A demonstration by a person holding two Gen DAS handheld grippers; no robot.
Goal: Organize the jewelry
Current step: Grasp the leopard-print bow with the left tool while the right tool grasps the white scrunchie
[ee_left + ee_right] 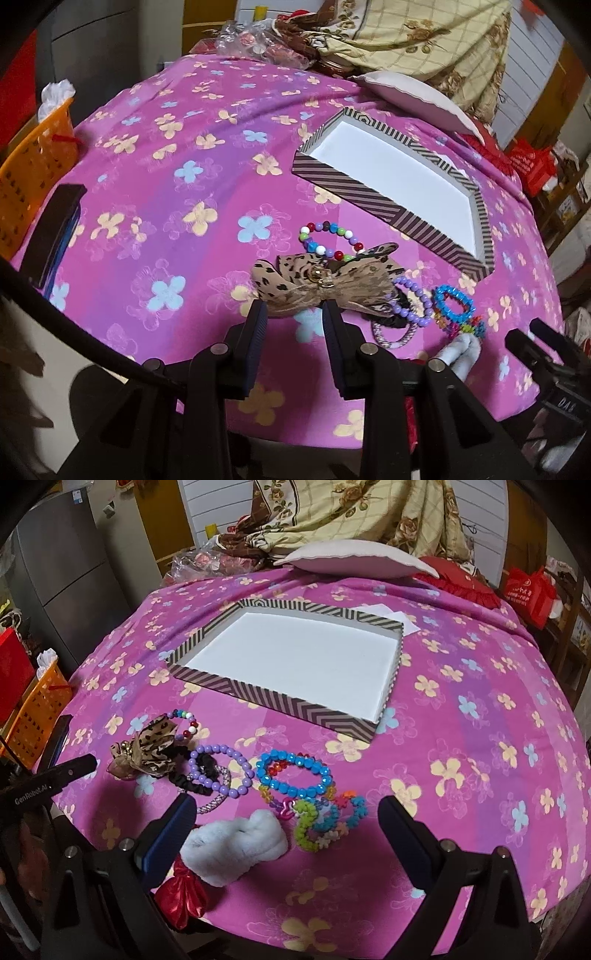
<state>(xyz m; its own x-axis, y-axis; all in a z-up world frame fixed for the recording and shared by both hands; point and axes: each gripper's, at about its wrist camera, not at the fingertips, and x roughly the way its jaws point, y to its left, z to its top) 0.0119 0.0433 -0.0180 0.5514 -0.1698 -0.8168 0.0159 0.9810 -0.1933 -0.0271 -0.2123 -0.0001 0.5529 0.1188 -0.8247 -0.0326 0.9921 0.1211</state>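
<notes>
A striped tray (pixel 369 192) (pixel 280 705) with a white floor lies empty on the pink flowered cloth. In front of it lie a leopard bow (pixel 325 284) (pixel 147 753), a multicoloured bead bracelet (pixel 328 240) (pixel 186 723), a purple bead bracelet (pixel 415 301) (pixel 221 771), a blue bead bracelet (pixel 452 304) (pixel 295 775), a flower-bead bracelet (pixel 328 821), a black scrunchie (pixel 192 779), a white fluffy scrunchie (pixel 236 840) and a red bow (pixel 183 893). My left gripper (pixel 295 314) is open, its fingertips at the bow's near edge. My right gripper (pixel 286 808) is open wide, above the fluffy scrunchie and flower-bead bracelet.
An orange basket (pixel 33 177) (pixel 37 705) stands at the left edge. A dark flat case (pixel 55 236) lies on the cloth at the left. A white pillow (pixel 354 559) and blankets (pixel 354 513) sit behind the tray. A red bag (pixel 528 594) is at the far right.
</notes>
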